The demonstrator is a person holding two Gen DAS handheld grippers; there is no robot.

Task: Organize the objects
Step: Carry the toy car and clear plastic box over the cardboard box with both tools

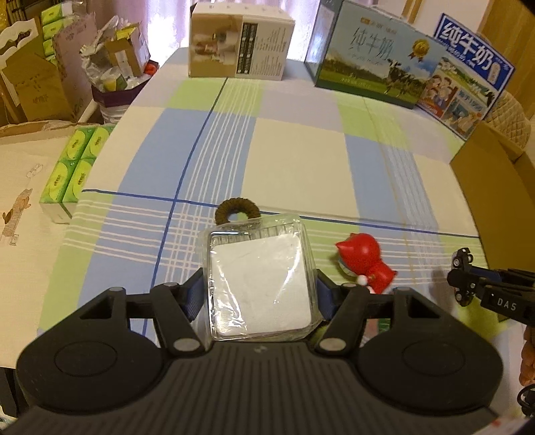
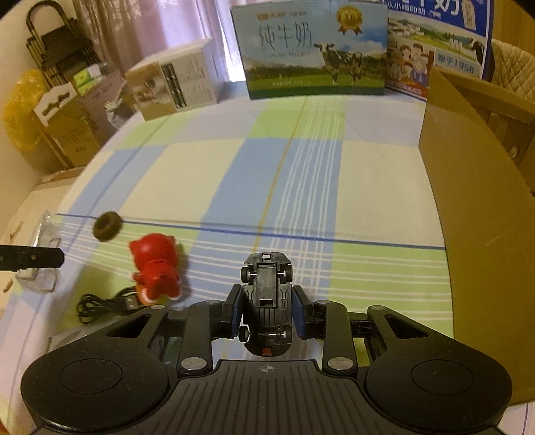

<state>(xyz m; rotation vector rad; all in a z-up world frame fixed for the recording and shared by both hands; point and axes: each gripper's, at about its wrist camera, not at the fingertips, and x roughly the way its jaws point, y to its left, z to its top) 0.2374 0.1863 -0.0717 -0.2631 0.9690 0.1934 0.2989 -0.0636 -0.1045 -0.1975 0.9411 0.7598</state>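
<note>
Left tool (image 1: 259, 287) around clear box (image 1: 259, 277); right tool (image 2: 267, 309) around toy car (image 2: 267, 301).

warm, dim indoor light; daylight glows through the pale curtain (image 1: 167, 20) behind the table. strong fisheye bending at the edges. the red cat figurine (image 2: 155, 271) and brown fuzzy hair tie (image 2: 107, 226) smear with motion blur; glare streaks the clear plastic box (image 1: 259, 277).

Checked tablecloth (image 1: 294, 160) under figurine (image 1: 366, 264), hair tie (image 1: 236, 209)
</note>
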